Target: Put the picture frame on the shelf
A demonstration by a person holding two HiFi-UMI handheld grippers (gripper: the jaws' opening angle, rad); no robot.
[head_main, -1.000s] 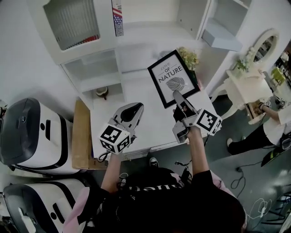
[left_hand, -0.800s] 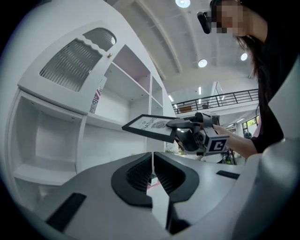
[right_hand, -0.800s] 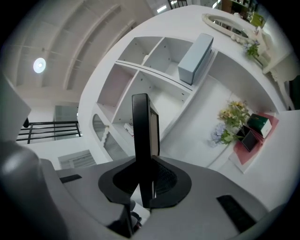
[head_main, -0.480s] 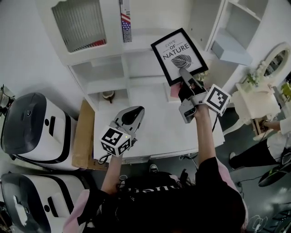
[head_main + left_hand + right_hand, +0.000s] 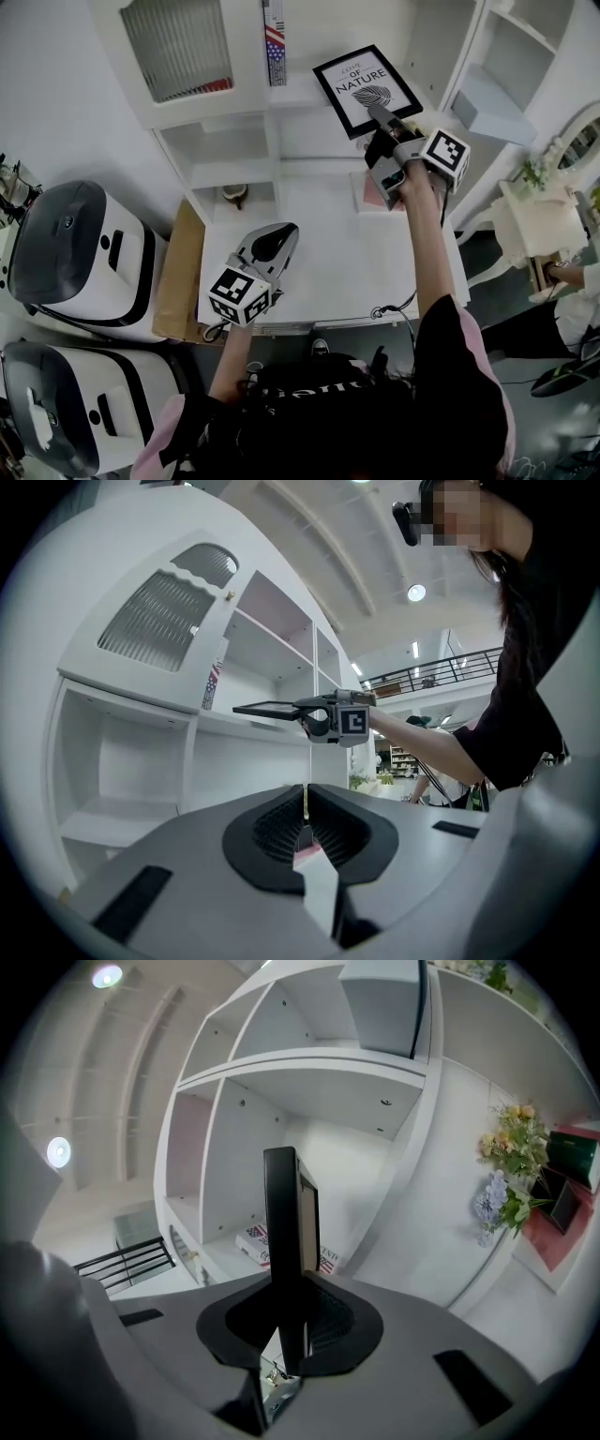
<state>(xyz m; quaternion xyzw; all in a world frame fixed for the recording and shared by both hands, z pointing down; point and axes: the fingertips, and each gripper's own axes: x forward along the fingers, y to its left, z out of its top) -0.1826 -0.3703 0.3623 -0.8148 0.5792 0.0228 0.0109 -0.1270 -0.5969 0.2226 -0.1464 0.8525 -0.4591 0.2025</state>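
Note:
The black picture frame (image 5: 364, 86) with a leaf print is held up in front of the white shelf unit (image 5: 302, 96), just over its upper board. My right gripper (image 5: 377, 114) is shut on the frame's lower edge. In the right gripper view the frame (image 5: 285, 1227) stands edge-on between the jaws of the right gripper (image 5: 291, 1327). My left gripper (image 5: 279, 232) hovers low over the white table (image 5: 319, 272), shut with nothing in it. From the left gripper (image 5: 305, 819) view, the frame (image 5: 267, 709) appears level with the shelf board.
A flag-patterned book (image 5: 274, 42) stands on the shelf left of the frame. A small brown object (image 5: 232, 195) sits in a lower cubby. A pink item (image 5: 371, 193) lies on the table. Two white-and-black machines (image 5: 80, 258) stand at the left. Flowers (image 5: 511, 1176) stand at the right.
My right gripper has carried the frame up and away from the table, to the shelf's upper board. The left gripper has stayed roughly in place.

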